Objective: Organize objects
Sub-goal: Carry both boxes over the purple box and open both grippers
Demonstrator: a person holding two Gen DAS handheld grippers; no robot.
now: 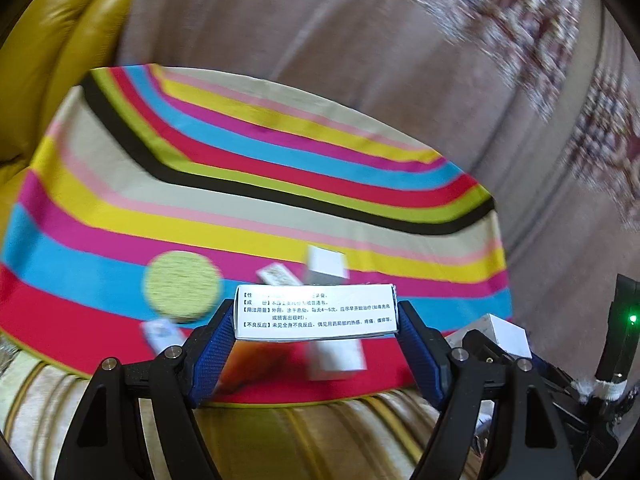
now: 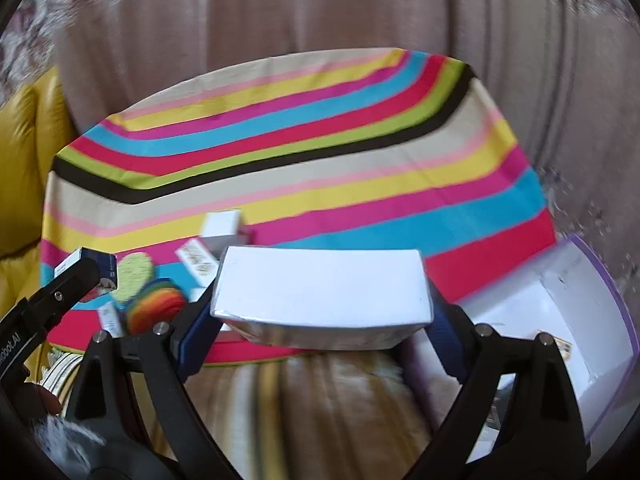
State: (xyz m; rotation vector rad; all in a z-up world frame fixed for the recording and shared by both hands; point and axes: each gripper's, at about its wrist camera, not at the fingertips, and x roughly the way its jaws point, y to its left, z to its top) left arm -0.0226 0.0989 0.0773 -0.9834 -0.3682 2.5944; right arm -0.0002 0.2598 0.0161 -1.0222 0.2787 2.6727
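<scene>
Left wrist view: left gripper clamped on a small white medicine box, blue pads pressing both short ends, printed text side facing the camera, box carried above the near edge of the striped cloth. On the cloth beyond it: a round green pad, a few small white boxes, blurred. The other gripper shows at the right edge with a white box. Right wrist view: right gripper jaws set wide and closed on a larger plain white box, gripped by its ends, held over the cloth's near edge. Open white bin with purple rim just right of it. Left gripper at left holding its box; rainbow round pad overlaps the green one nearby.
</scene>
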